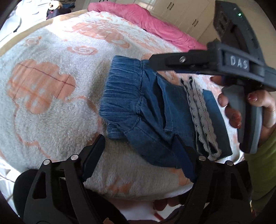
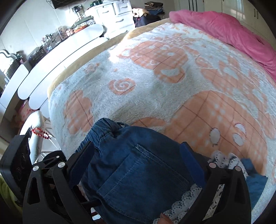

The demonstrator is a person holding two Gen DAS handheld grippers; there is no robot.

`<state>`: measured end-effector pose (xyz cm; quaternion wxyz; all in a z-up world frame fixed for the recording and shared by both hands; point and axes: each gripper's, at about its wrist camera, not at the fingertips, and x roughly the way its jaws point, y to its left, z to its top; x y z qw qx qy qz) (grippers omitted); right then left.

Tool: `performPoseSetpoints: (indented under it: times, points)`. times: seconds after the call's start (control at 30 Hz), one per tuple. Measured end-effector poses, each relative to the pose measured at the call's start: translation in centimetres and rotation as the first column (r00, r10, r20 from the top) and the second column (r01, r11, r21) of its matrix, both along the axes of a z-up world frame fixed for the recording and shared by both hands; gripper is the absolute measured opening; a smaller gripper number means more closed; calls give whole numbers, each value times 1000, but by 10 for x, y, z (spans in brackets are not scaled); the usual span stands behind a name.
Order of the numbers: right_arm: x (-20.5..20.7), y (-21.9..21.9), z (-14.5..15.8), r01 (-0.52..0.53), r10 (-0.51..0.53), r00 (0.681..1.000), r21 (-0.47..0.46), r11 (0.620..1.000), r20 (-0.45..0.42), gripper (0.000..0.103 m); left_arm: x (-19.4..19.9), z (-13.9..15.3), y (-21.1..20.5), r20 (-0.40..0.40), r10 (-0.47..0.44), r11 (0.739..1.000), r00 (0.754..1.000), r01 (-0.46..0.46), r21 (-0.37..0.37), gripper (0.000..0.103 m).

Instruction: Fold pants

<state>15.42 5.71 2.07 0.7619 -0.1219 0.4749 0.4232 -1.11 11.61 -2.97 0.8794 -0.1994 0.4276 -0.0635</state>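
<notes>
Small blue denim pants (image 1: 146, 110) with an elastic waistband and white lace trim lie folded on a fleecy white and orange blanket (image 1: 51, 86). My left gripper (image 1: 138, 155) is open, just in front of the pants' near edge, with its right finger (image 1: 184, 158) against the denim. My right gripper (image 1: 155, 60) hangs over the pants' far edge, seen side on. In the right wrist view the pants (image 2: 138, 172) fill the wide gap between the right gripper's (image 2: 138, 158) fingers, back pocket up.
A pink quilt (image 1: 155, 24) lies at the bed's far side. A white bench or table (image 2: 51, 56) with clutter and white drawers (image 2: 113, 15) stand beside the bed. Cupboards (image 1: 186, 10) line the far wall.
</notes>
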Motion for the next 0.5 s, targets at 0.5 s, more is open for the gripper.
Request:
performPoseSetpoints:
  times: [0.5]
  points:
    - [2, 45, -51, -107, 102, 992, -60, 993, -80, 97, 0, -10, 11, 12, 3, 999, 1000, -3, -40, 77]
